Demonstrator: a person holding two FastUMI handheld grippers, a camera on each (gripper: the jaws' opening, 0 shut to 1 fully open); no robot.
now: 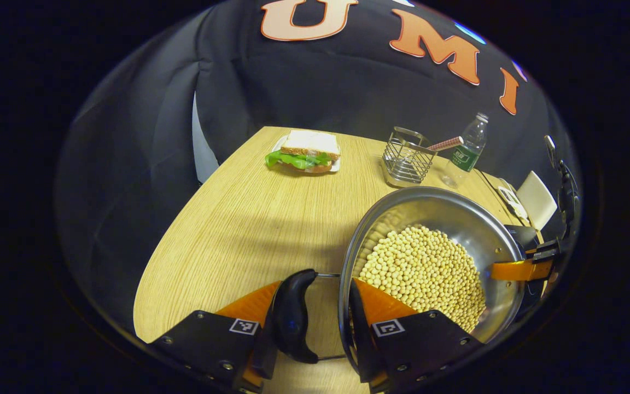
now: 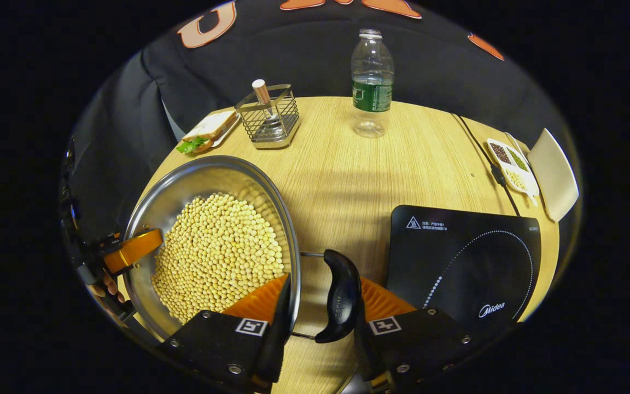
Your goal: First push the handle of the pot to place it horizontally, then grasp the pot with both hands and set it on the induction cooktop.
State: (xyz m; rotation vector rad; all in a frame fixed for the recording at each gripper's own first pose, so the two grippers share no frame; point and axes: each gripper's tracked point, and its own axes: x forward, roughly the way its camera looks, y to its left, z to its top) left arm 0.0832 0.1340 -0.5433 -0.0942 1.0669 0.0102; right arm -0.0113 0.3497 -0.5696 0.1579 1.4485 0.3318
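Left gripper view: the left hand-held gripper (image 1: 323, 306) straddles the near rim of the pot (image 1: 457, 219), one finger outside by the black side handle (image 1: 293, 314) and the other inside the wall, over the soybeans (image 1: 424, 271). Both fingers look set against the handle-and-rim section, pinching it. At the pot's far right rim the other hand-held gripper (image 1: 520, 270) reaches in over the edge. The pot stands on the bench (image 1: 238, 219), right of centre; far beyond it are a sandwich (image 1: 307, 152), a wire basket (image 1: 407, 158) and a water bottle (image 1: 468, 148).

Right gripper view: the right hand-held gripper (image 2: 320, 306) takes the opposite side, one finger inside the steel wall, the other outside its black handle (image 2: 339, 295), apparently clamped on that section. The pot sits left on the bench, just beside but not yet on the induction cooktop (image 2: 462, 262), which lies to the near right. A small dish of grains (image 2: 512, 161) rests at the far right.

Handling: steel and rigid, the pot is heaped with beans, so it will likely lift heavy and spill if tipped. The polished rim looks slippery; the two opposed handles give the surest hold, with both sides raised level.
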